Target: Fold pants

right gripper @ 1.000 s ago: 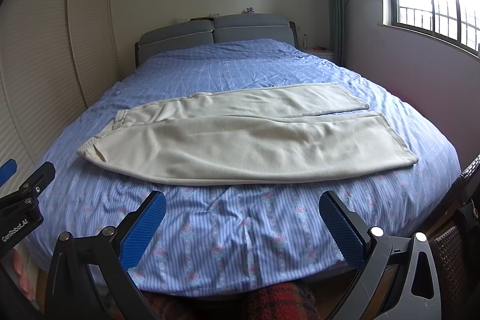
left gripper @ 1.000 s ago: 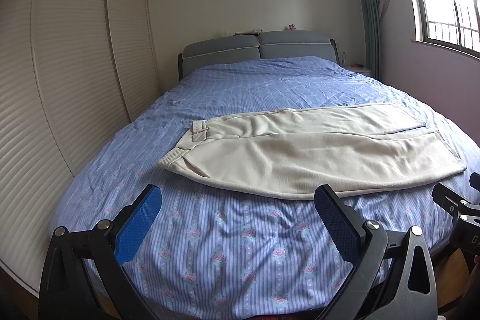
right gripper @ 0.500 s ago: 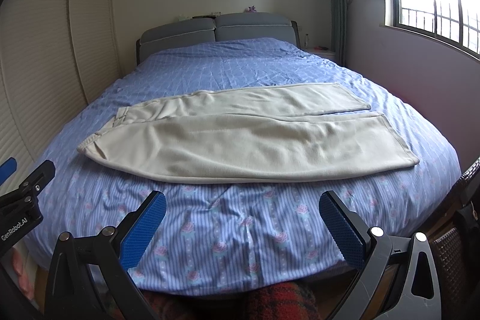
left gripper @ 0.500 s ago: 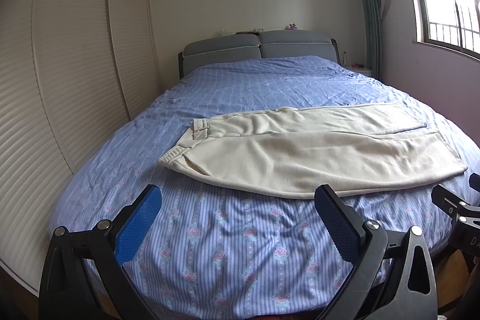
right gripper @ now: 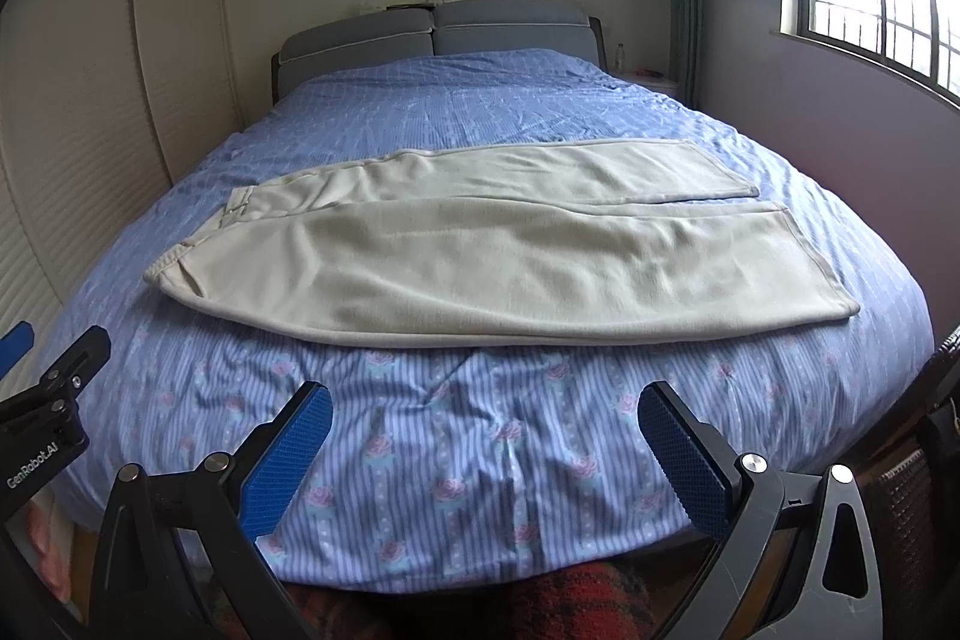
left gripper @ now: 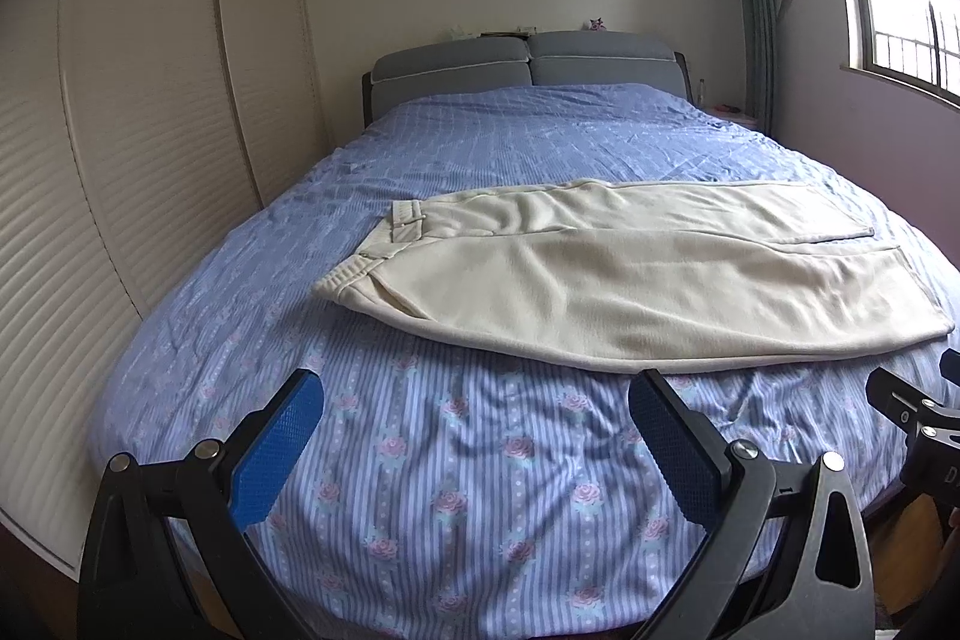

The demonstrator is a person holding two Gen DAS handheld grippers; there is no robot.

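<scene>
Cream pants [left gripper: 630,274] lie flat across the bed [left gripper: 480,460] near its foot edge, waistband toward the left edge. The left gripper [left gripper: 474,400] and right gripper [right gripper: 486,400] hover before the foot edge, jaws spread, holding nothing.

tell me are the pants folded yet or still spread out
Spread out: the pants lie flat at full length across the bed, both legs side by side.

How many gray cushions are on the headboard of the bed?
2. The left cushion and the right cushion sit side by side at the far end of the bed, touching in the middle. None seem hidden.
</scene>
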